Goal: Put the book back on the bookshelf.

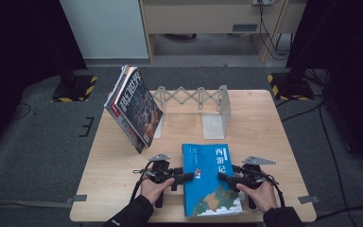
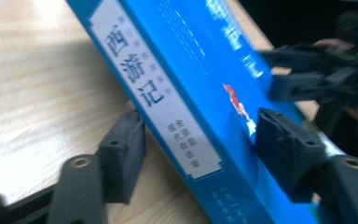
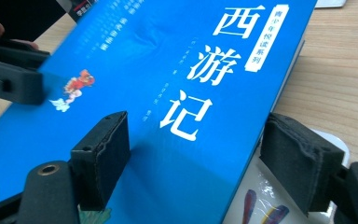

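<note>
A blue book (image 1: pixel 210 179) with white Chinese title characters lies on the wooden table (image 1: pixel 264 137) near its front edge. My left gripper (image 1: pixel 189 177) reaches in at the book's left, spine side. In the left gripper view the spine of the book (image 2: pixel 191 70) sits between the left gripper's (image 2: pixel 203 151) jaws, one pad over the cover and one beside the spine's lower edge with a thin gap. My right gripper (image 1: pixel 221 177) holds the opposite edge. In its own view the right gripper (image 3: pixel 203 158) has one pad on the cover of the book (image 3: pixel 168 93) and one beneath.
Two or three magazines (image 1: pixel 134 109) lean tilted at the table's back left, against a grey expanding book rack (image 1: pixel 198 101) with an upright end plate (image 1: pixel 223 106). Bare wood lies between the rack and the blue book. Dark floor surrounds the table.
</note>
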`<act>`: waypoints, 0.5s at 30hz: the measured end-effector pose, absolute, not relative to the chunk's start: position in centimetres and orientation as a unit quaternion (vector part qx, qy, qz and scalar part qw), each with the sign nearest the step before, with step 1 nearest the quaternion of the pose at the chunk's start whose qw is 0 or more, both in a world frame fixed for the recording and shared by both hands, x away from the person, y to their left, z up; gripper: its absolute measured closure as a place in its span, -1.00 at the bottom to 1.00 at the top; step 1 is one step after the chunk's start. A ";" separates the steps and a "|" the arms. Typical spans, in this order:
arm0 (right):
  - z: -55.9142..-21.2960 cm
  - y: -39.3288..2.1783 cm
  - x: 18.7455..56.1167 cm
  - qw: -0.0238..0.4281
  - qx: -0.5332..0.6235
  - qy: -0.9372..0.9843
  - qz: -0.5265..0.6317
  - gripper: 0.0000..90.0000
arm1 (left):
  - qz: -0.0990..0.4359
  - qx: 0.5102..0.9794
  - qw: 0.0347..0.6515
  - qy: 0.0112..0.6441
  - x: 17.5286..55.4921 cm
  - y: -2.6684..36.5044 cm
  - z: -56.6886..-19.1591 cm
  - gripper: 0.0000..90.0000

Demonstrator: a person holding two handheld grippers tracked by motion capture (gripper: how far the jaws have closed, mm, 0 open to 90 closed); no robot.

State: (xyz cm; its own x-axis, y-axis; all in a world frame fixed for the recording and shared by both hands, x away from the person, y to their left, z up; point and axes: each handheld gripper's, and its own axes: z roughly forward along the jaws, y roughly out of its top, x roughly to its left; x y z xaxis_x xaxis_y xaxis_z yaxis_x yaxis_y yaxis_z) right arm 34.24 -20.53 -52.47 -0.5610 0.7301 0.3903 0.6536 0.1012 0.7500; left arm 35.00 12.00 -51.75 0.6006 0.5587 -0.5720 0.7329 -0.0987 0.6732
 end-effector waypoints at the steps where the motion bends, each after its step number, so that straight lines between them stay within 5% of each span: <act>1: -52.5 -20.6 34.3 0.039 0.466 0.740 0.483 -0.46 | -0.085 0.739 0.511 0.431 34.9 11.8 -51.5 -0.21; 15: -52.6 -20.5 34.4 0.037 0.463 0.741 0.485 -0.46 | -0.110 0.755 0.495 0.416 35.0 9.9 -51.8 -0.24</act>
State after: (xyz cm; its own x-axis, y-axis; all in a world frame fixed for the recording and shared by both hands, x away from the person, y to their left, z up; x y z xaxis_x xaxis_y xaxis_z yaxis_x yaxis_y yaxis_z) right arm 34.36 -20.46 -52.56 -0.5692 0.7212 0.3948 0.6501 0.1009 0.7531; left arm 35.05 9.95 -51.84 0.6294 0.5189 -0.5784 0.7371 -0.1632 0.6557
